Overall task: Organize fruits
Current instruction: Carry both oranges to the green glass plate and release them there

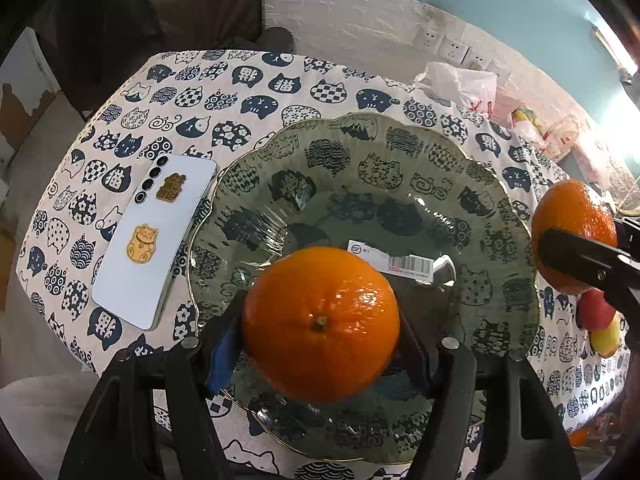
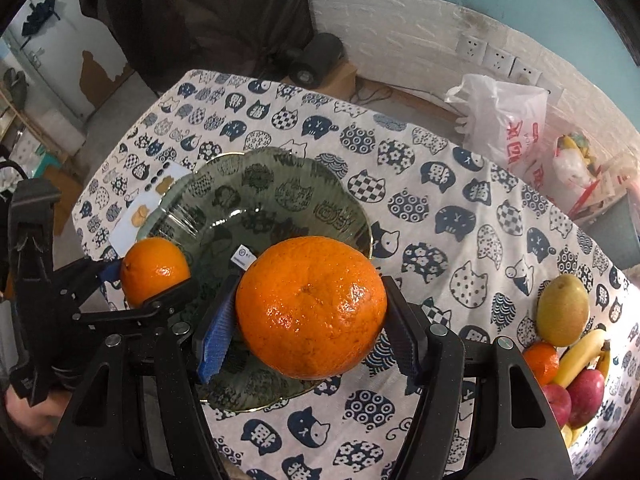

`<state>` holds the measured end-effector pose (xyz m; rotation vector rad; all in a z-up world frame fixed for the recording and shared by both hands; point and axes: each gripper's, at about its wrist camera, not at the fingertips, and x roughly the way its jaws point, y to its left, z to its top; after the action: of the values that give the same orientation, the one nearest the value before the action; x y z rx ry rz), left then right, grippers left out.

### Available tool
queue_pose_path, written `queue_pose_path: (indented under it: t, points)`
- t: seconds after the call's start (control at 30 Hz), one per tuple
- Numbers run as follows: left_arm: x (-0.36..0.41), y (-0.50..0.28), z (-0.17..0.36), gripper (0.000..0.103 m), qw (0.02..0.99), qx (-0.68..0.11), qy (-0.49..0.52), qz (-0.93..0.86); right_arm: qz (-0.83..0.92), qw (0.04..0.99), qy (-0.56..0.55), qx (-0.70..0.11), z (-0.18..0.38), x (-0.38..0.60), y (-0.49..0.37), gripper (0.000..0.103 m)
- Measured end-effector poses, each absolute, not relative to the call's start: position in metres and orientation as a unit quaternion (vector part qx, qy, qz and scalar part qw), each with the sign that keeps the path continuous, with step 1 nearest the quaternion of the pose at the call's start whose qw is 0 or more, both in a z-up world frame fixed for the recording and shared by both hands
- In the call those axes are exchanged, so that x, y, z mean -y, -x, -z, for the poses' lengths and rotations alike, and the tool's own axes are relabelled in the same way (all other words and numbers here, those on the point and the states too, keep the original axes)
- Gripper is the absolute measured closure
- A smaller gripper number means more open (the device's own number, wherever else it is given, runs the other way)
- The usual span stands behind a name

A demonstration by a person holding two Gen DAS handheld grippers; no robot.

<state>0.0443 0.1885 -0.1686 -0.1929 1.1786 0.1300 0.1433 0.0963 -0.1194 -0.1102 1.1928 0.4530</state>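
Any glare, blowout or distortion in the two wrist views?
Left wrist: window light blows out the right edge, specular highlights on the glass plate. Right wrist: even light, small highlights on the held orange. Both: strong fisheye curvature, dark vignette at corners.

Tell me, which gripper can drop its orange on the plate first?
Probably left: the left gripper holds its orange over the plate middle; the right gripper's orange hangs over its edge.

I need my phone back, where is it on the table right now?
In the left wrist view the white phone lies face down on the cat-print tablecloth, just left of the green glass plate.
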Motion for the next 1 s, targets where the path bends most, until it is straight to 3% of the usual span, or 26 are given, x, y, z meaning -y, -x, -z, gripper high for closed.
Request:
queue_pose_path:
  t: [0.2, 0.37, 1.0]
  points:
    - [-0.19, -0.047, 0.179, 0.033, 0.81, -0.575, 0.096, -0.066, -0.215, 0.796, 0.059, -0.563, 0.128, -0.103, -0.143, 0.035]
    - [-0.187, -0.045, 0.162, 0.034, 0.835, -0.54, 0.079, -0.07, -0.217, 0.791, 0.064, -0.568, 0.133, -0.107, -0.142, 0.035]
    - [-0.197, -0.029, 0.141, 0.03, 0.838, -0.534, 0.073, -0.082, -0.228, 0.796, 0.058, -0.557, 0.121, -0.113, -0.143, 0.035]
